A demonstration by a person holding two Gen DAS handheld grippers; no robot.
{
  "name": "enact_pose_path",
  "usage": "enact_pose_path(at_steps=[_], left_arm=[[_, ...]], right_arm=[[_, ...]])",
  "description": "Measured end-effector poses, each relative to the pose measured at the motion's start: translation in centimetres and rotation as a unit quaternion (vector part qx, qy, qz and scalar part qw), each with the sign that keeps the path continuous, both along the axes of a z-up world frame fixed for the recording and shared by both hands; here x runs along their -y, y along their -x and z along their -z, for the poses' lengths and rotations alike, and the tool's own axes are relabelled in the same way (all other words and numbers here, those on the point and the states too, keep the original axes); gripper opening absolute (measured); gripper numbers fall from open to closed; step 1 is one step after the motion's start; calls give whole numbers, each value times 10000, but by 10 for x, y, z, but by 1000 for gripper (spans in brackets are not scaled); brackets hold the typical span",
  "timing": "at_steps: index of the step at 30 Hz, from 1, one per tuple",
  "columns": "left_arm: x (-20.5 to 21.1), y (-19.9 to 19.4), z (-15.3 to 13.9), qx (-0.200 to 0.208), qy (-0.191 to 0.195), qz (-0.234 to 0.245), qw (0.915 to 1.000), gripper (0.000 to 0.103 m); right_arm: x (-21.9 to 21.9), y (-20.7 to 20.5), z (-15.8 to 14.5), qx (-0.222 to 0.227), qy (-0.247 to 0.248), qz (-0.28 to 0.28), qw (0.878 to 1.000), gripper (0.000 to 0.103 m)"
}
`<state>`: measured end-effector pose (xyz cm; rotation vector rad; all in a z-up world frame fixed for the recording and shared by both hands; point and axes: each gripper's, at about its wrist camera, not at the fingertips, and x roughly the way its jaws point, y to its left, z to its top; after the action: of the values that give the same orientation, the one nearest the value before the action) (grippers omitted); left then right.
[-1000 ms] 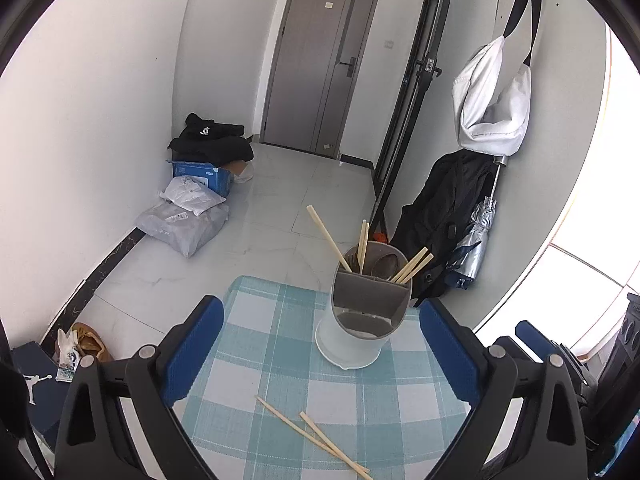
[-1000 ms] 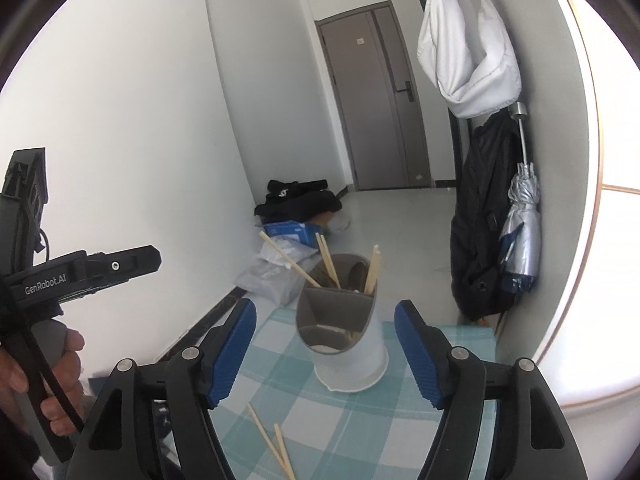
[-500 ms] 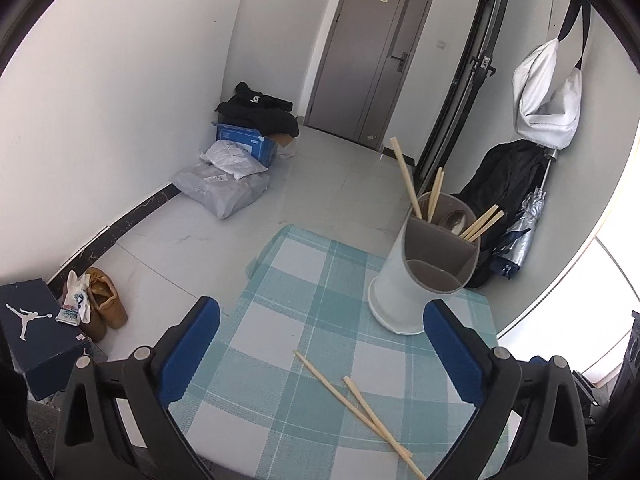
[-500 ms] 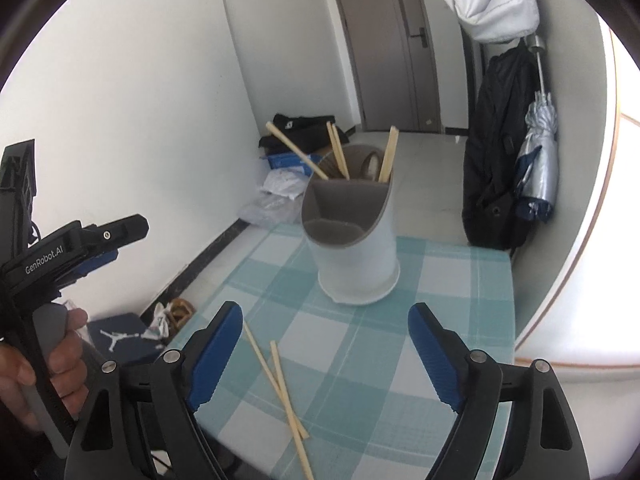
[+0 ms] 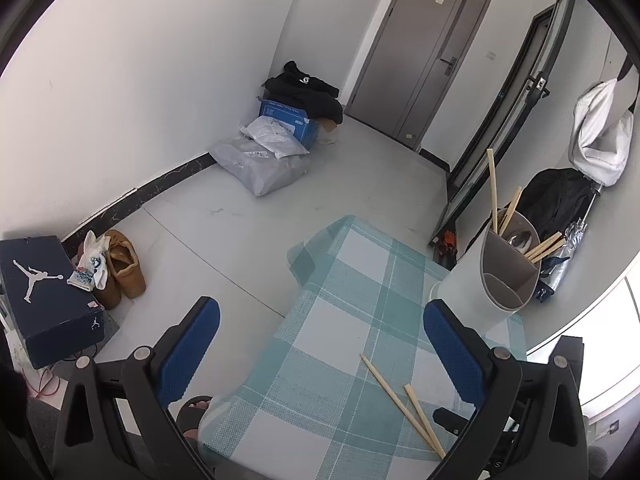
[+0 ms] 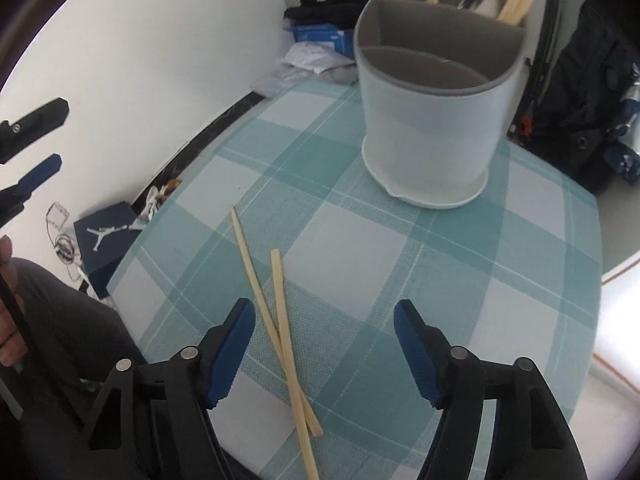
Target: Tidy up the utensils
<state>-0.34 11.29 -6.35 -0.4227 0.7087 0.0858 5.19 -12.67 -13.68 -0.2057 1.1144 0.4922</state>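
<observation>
Two wooden chopsticks [image 6: 280, 312] lie crossed on the teal checked tablecloth [image 6: 360, 264]; they also show in the left wrist view [image 5: 404, 398]. A white utensil holder [image 6: 432, 112] with a grey divided insert stands at the far side, with several chopsticks and a spoon in its back compartment; it also shows in the left wrist view [image 5: 496, 280]. My right gripper [image 6: 324, 320] is open and empty, low over the loose chopsticks. My left gripper [image 5: 320, 328] is open and empty, above the table's left edge.
On the floor to the left are a dark shoe box [image 5: 44, 288], brown shoes [image 5: 124, 268], grey bags [image 5: 268, 160] and a blue box [image 5: 288, 120]. A black bag [image 6: 588, 80] and umbrella hang by the right wall. The left gripper's tip [image 6: 32, 152] shows at the left.
The right gripper has dropped and come close over the loose chopsticks. The left gripper has swung left, so the holder now sits at its right edge. Both stay open.
</observation>
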Motion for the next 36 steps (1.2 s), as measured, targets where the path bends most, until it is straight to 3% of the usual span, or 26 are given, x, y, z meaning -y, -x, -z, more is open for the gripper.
enact_pose_path(at_steps=[3, 7, 9, 11, 15, 19, 25, 29, 36], left_arm=[[-9, -2, 1, -67, 105, -97, 9999, 100], [-24, -5, 8, -245, 575, -298, 9976, 100], [-27, -5, 9, -272, 588, -369, 9972, 100], [-29, -5, 10, -275, 593, -368, 9972, 100], [-31, -8, 15, -441, 637, -372, 9963, 100], [-32, -13, 23, -707, 653, -323, 9948, 100], [-22, -21, 40, -1110, 566, -150, 9921, 100], [1, -33, 54, -1506, 547, 265, 9867, 100], [46, -48, 79, -2376, 339, 689, 9683, 100]], right_arm=[[-15, -13, 10, -127, 186, -41, 9997, 58], [-36, -19, 19, -161, 459, -182, 9987, 52], [-49, -18, 25, -144, 791, -351, 9961, 34], [-56, -16, 25, 21, 936, -441, 9946, 32], [-62, -15, 27, -71, 928, -618, 9937, 11], [-65, -9, 28, 54, 1077, -915, 9899, 6], [-38, -23, 9, 31, 599, -478, 9971, 6], [3, -31, -12, -51, -238, 151, 9996, 6], [80, -31, -26, -168, -1639, 1172, 9794, 6]])
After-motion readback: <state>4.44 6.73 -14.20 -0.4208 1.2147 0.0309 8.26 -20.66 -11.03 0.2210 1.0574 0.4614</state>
